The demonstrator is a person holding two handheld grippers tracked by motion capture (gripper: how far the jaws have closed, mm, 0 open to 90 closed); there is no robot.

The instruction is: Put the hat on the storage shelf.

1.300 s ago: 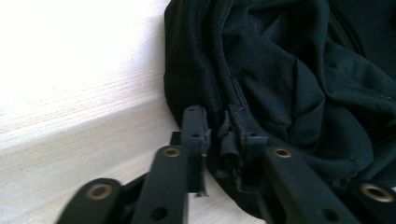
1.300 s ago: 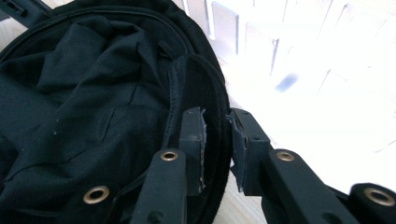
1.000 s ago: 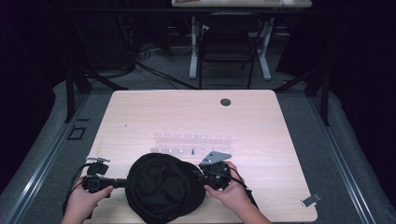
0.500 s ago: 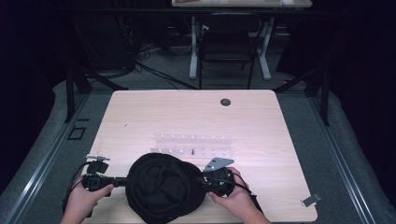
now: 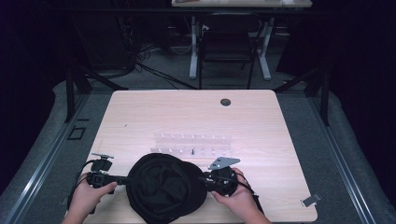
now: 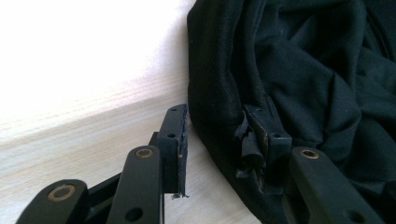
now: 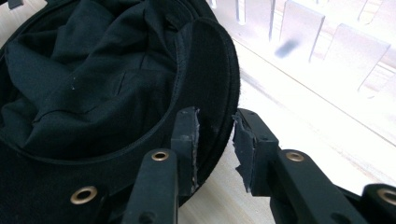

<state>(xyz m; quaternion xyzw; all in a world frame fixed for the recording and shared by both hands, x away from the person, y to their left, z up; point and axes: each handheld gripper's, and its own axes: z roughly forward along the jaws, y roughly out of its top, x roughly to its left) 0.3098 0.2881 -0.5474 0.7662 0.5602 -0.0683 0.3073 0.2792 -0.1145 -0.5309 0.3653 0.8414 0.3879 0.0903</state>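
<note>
While the black hat [image 5: 166,189] lies crown-down near the bottom edge of the high view, its hollow faces up and its dark lining is bunched inside, so both rims are open to a side approach. From lower left the left gripper [image 5: 108,178] reaches the hat's brim; in the left gripper view its jaws stand apart, one on bare wood, the other pressed into the cloth, with the brim edge between them but not pinched. Opposite, the right gripper [image 5: 215,180] straddles the stiff brim, jaws parted a little with a gap on the outer side. Held from two opposite sides like this, I'd guess the hat is about to be lifted or reshaped. Just beyond it, mid-frame, stands a clear plastic rack [image 5: 192,143] on the pale wooden table [image 5: 187,114].
</note>
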